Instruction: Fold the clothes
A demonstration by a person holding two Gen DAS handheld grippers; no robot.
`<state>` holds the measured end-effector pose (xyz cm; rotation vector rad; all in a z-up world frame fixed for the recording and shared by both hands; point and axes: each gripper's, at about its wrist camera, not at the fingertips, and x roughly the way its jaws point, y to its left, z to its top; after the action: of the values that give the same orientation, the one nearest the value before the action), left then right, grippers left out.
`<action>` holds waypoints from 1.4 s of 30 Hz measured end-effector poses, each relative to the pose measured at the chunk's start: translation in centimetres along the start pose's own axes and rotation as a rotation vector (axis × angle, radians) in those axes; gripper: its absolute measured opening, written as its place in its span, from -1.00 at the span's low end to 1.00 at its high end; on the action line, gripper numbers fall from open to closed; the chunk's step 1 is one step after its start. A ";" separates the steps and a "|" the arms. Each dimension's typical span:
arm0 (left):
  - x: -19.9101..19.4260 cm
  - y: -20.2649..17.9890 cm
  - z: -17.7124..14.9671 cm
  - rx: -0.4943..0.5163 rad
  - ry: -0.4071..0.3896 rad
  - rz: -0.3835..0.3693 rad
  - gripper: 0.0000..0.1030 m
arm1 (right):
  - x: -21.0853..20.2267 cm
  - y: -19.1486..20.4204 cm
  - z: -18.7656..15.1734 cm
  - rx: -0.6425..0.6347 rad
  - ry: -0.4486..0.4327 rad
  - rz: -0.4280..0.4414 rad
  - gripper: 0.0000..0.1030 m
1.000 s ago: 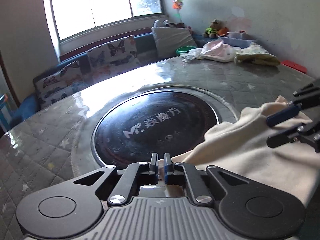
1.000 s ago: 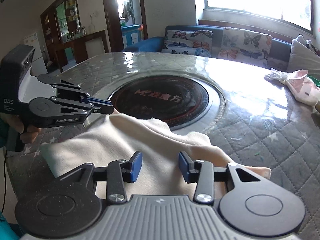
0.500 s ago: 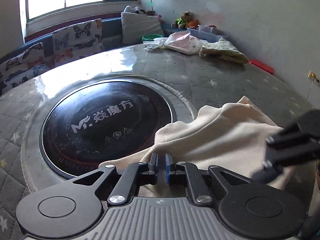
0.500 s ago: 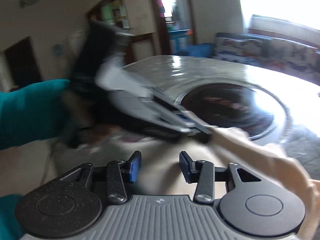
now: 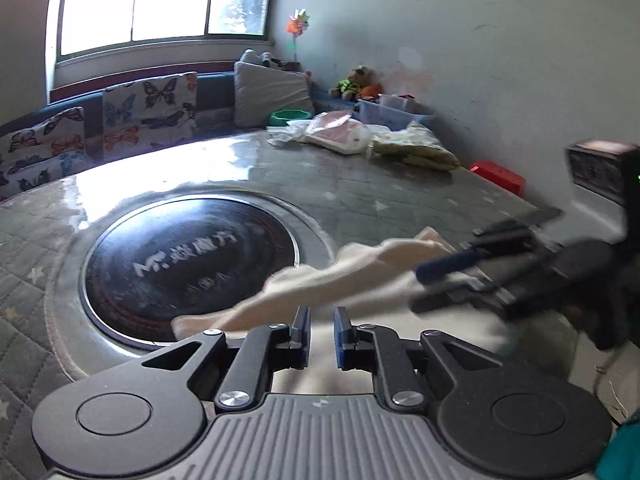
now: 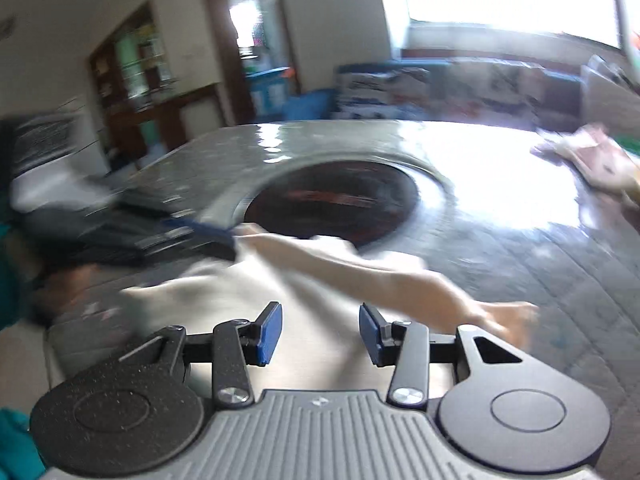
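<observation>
On my left wrist feed, the dark round plate [image 5: 188, 268] sits sunk into the quilted bench [image 5: 360, 184], and my left claw [image 5: 321, 330] has its pads a narrow gap apart with the cream garment [image 5: 340, 276] just ahead of them, though I cannot tell whether any cloth lies between the pads. That garment lies rumpled on the near side of the bench, its left edge lapping over the plate's rim, with a raised fold running rightward. On the right, my right claw [image 6: 319, 332] is spread wide with nothing between its pads, hanging over the cloth; both feeds are motion-blurred.
</observation>
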<state>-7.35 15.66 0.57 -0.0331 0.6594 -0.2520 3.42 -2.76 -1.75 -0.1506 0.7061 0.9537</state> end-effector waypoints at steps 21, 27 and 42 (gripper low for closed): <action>-1.6 -2.6 -3.2 0.106 0.016 0.083 -0.48 | -4.6 -0.4 -2.6 -0.193 0.024 -0.272 -0.12; -2.0 -2.9 -3.6 0.129 0.020 0.105 -0.36 | -7.3 -0.4 -3.8 -0.113 -0.007 -0.271 -0.13; -2.2 -5.4 -3.2 0.188 -0.002 0.098 -0.23 | -6.8 2.1 -3.4 -0.220 -0.084 -0.252 -0.17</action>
<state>-12.20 11.13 -0.07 0.1789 0.6312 -0.2187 -2.41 -7.67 0.23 -0.3826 0.4900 0.7894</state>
